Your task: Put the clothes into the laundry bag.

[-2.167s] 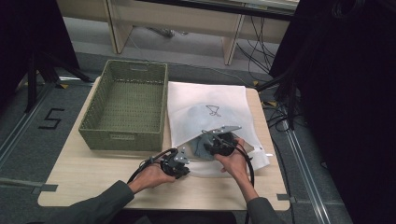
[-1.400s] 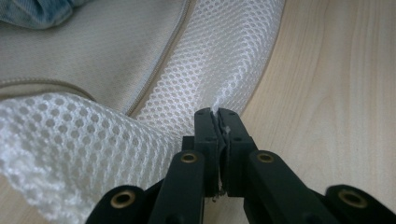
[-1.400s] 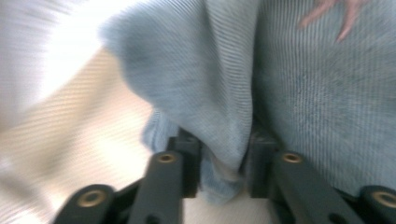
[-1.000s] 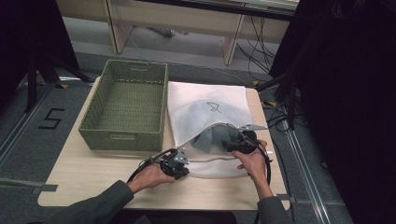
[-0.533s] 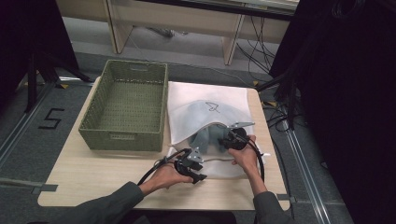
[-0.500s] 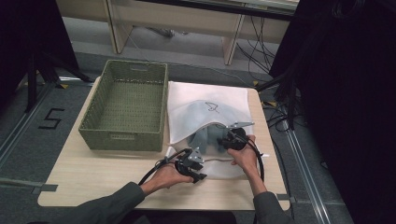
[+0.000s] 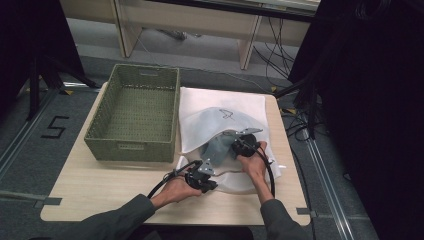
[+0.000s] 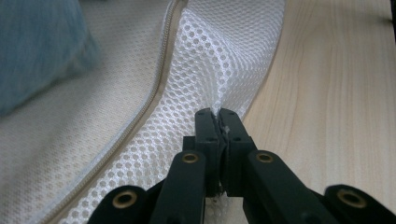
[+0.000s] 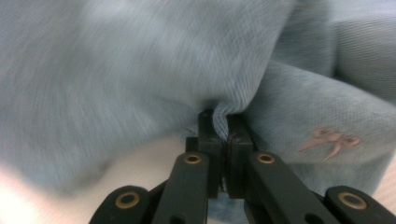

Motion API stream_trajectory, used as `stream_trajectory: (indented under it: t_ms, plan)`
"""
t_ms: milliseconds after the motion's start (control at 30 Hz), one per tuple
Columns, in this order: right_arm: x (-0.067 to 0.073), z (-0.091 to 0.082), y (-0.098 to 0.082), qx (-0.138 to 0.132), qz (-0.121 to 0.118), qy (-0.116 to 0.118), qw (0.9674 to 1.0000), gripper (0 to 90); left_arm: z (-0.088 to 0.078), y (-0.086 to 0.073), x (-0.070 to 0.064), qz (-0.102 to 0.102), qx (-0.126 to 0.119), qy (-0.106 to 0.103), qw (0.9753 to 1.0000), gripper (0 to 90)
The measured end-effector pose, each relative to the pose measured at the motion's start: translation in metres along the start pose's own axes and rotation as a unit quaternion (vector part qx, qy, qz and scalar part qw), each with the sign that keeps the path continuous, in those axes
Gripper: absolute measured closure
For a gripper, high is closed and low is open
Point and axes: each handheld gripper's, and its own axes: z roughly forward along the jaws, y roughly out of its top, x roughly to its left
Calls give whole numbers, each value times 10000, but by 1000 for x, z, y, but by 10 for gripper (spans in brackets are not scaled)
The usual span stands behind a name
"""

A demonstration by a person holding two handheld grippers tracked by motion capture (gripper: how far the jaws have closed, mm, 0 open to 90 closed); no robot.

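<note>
Fingers (image 8: 208, 135) of the left gripper (image 8: 219, 116) are pressed tight together w/ a fold of the white mesh laundry bag (image 8: 219, 60) pinched between them, right at the bag's lower edge, near its zipper (image 8: 156, 79). Its jaws have just been closing, and the mesh is caught in them now. Right gripper (image 9: 219, 116) is clamped too: its jaws have just been closing, and a pucker of the blue-grey garment (image 9: 140, 60) sits nipped between the pads. A small pink embroidered mark (image 9: 331, 140) shows on the cloth just right of the jaws.

From the high view, the bag (image 7: 220, 112) lies flat on the wooden table (image 7: 100, 185), on its right half, just beside the green woven basket (image 7: 132, 112), bag edge touching or nearly touching basket's wall – can't tell which. Garment (image 7: 217, 147) pokes out of the bag's open mouth at the near end, partly inside, partly out. Left gripper (image 7: 202, 177) sits at the bag's near-left corner; right gripper (image 7: 242, 145) is above the garment, at the opening. Both hands come in from the bottom edge, close together, cables trailing back.
</note>
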Motion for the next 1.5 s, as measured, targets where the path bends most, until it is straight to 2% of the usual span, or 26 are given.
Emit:
stream_trajectory:
  t_ms: [100, 167, 267, 367, 400, 433, 500, 667, 700, 733, 767, 833, 867, 900, 967, 1000, 1033, 1067, 1100, 1167, 1200, 1267, 1300, 1400, 1467, 1500]
  plan:
    - [-13, 8, 8, -164, 347, -267, 9989, 889, -1, -1, 0, 52, -7, 14, 10000, 869]
    - [-16, 10, 10, -178, 511, -202, 9983, 886, -1, -1, -1, -13, 24, 20, 10000, 867]
    - [-10, -1, 9, -124, 496, 80, 9987, 833, -1, -1, -1, -58, -11, 22, 10000, 863]
    - [-3, -24, 8, -177, 783, 420, 9959, 708, -2, -1, -1, 26, -3, 41, 10000, 859]
    - [-3, -30, 7, -428, 580, 519, 9960, 659, -2, -1, -1, 36, 48, 54, 10000, 858]
    - [3, -39, 7, -443, 760, 652, 9940, 600, -3, -1, -1, 97, 81, 81, 9999, 857]
    - [13, -52, 7, -593, 664, 819, 9927, 512, -3, -1, -1, 97, 97, 78, 9999, 857]
    - [44, -50, 2, -458, 553, 1274, 9892, 436, -3, 0, -3, 117, 112, 112, 9998, 855]
    - [49, -48, 2, -261, 563, 1260, 9901, 433, -4, 0, -2, 336, 199, 137, 9991, 855]
    - [52, -42, 2, -214, 454, 1175, 9918, 428, -2, -1, -5, 199, 93, 169, 9996, 854]
    - [55, -33, 1, -254, 462, 1143, 9920, 427, -5, 0, -2, 444, 291, 206, 9984, 854]
    - [52, -23, 3, -26, 346, 1155, 9927, 490, -5, -1, -3, 417, 258, 170, 9987, 854]
    - [52, -9, 2, -253, 330, 1050, 9936, 596, -5, -1, -3, 410, 235, 169, 9987, 855]
    - [49, -5, 3, -49, 164, 1027, 9946, 678, -5, -1, -3, 460, 249, 169, 9985, 856]
    - [46, 10, 2, 109, 189, 850, 9961, 833, -5, -2, -3, 461, 212, 169, 9986, 857]
    - [42, 14, 3, 251, 202, 792, 9963, 859, -4, -2, -5, 332, 111, 166, 9992, 857]
    - [37, 23, 4, 232, 273, 749, 9965, 868, -6, -2, -3, 510, 249, 173, 9982, 858]
    - [37, 25, 7, 217, 558, 817, 9949, 871, -6, -2, -3, 544, 238, 194, 9980, 858]
    - [35, 27, 10, 167, 461, 659, 9966, 873, -3, -3, -7, 258, 18, 201, 9995, 859]
    - [34, 32, 17, 55, 549, 496, 9972, 875, -5, -3, -3, 454, 175, 164, 9987, 862]
    - [28, 32, 21, -33, 264, 379, 9989, 874, -3, -3, -6, 207, 21, 169, 9996, 862]
    - [24, 33, 27, -56, 407, 116, 9991, 874, -3, -4, -6, 193, 15, 167, 9997, 863]
    - [24, 34, 29, -39, 579, 113, 9983, 874, -3, -4, -6, 209, 21, 162, 9996, 863]
    - [16, 36, 28, -91, 427, 128, 9990, 862, -3, -3, -5, 245, 17, 169, 9996, 862]
    - [23, 30, 25, 80, 432, 447, 9980, 817, -6, -3, -2, 367, 167, 123, 9991, 861]
    - [22, 26, 23, 39, 171, 263, 9995, 772, -3, -4, -5, 81, 3, 117, 9999, 860]
